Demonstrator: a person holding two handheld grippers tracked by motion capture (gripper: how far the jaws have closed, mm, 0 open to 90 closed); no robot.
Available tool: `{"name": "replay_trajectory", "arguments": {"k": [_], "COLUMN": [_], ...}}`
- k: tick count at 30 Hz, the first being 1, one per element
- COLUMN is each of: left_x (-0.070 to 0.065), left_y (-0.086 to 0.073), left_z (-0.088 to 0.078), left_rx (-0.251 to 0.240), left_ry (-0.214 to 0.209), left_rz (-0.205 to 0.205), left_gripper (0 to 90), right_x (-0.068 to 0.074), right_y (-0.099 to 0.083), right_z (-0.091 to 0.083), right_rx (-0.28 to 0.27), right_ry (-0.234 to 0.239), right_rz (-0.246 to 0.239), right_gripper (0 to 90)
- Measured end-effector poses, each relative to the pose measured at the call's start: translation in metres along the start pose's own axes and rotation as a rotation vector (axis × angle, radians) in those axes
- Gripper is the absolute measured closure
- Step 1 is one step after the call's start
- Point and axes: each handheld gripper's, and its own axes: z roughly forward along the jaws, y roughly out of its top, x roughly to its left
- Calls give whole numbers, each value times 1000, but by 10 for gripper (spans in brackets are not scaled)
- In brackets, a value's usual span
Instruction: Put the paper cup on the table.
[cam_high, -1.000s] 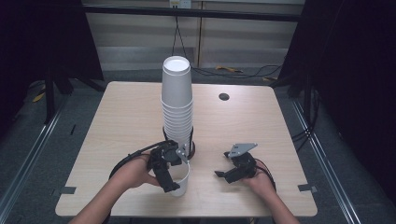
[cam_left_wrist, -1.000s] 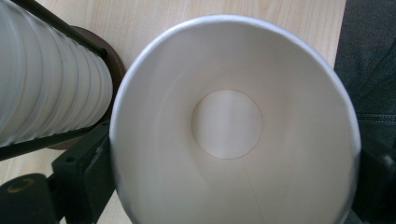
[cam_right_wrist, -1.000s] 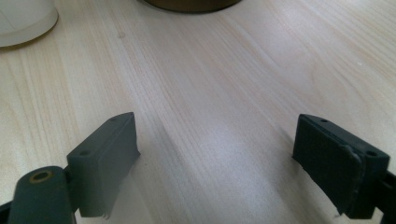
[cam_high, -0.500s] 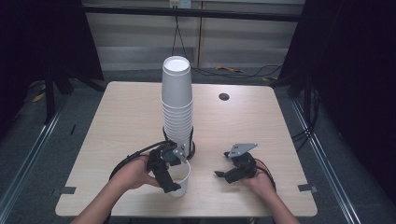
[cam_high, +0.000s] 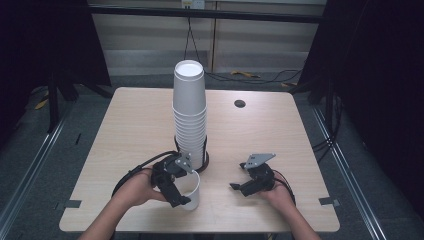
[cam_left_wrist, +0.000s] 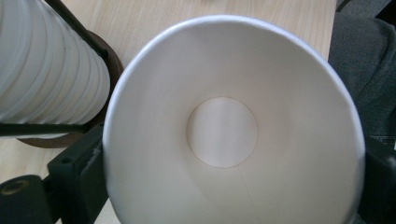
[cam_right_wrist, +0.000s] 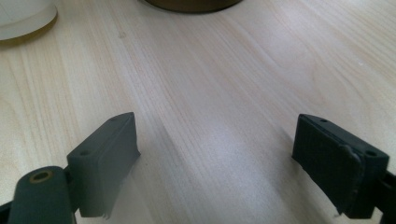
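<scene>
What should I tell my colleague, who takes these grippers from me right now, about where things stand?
Left gripper: shut on a single white paper cup, upright on the table in front of the cup stack; the jaws sit on either side of its wall.
Right gripper: open, holding nothing, low over bare table to the right of the cup.
The stack stands in its round wire holder mid-table.
Done: one cup is apart from the stack.
Left: probably placing this cup and pulling further ones; the stack looks mostly full.
</scene>
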Motion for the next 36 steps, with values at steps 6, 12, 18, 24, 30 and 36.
{"name": "replay_trajectory", "arguments": {"k": [6,12,18,24,30,36], "left_x": [0,-2,-5,-5,-6,-5], "left_y": [-6,-13,-14,-13,-15,-18], "left_z": [-2,-3,-3,0,2,1], "left_rx": [-31,-57,-57,-66,-73,-86], "left_ry": [-1,-5,-1,-13,-13,-15], "left_rz": [-12,-32,-18,-21,-17,-23], "left_gripper": [55,55,54,45,18,0], "right_x": [0,0,-1,-1,-1,-1], "right_y": [0,0,0,0,0,0], "right_z": [0,0,0,0,0,0], "right_rx": [0,1,1,1,1,1], "right_ry": [1,0,3,3,4,4], "right_rz": [0,1,4,5,5,5], "right_gripper": [136,136,136,136,136,137]}}
